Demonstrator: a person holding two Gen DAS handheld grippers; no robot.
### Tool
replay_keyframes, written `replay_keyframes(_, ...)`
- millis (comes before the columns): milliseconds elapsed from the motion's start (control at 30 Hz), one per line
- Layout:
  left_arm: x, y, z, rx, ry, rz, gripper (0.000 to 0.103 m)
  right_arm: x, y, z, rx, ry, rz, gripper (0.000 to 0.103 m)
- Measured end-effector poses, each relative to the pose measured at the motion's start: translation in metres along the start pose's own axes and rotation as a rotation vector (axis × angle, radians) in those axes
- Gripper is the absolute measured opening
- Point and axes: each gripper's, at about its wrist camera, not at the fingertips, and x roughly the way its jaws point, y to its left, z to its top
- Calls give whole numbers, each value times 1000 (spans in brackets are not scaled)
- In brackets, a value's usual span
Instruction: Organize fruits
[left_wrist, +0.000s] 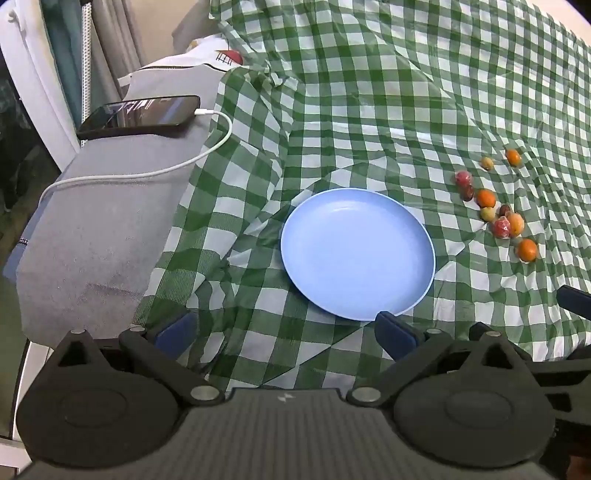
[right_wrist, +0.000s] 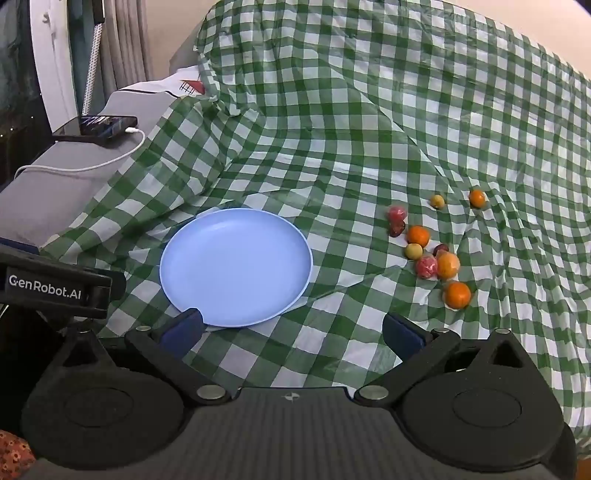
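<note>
1. The left gripper (left_wrist: 284, 334) is spread wide with nothing between its blue pads, low in the frame over the green checked cloth (left_wrist: 369, 92).
2. The right gripper (right_wrist: 291, 332) is likewise released and holds nothing.
3. The blue plate (right_wrist: 236, 266) lies at centre frame on the cloth, with nothing in it.
4. The fruits (right_wrist: 428, 254), oranges and small red and yellow pieces, lie scattered on the cloth to the plate's right.
5. A phone (left_wrist: 140, 116) on a white cable (left_wrist: 147, 173) sits upper left.

fruits (right_wrist: 430, 251): small, orange, red, yellow, scattered on cloth right of plate
plate (right_wrist: 236, 236): blue, round, empty, flat
</note>
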Motion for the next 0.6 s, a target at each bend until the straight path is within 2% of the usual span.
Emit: replay_keyframes(600,5,-2,-1,35,11,14,103,2,0,0,5,9,1,103)
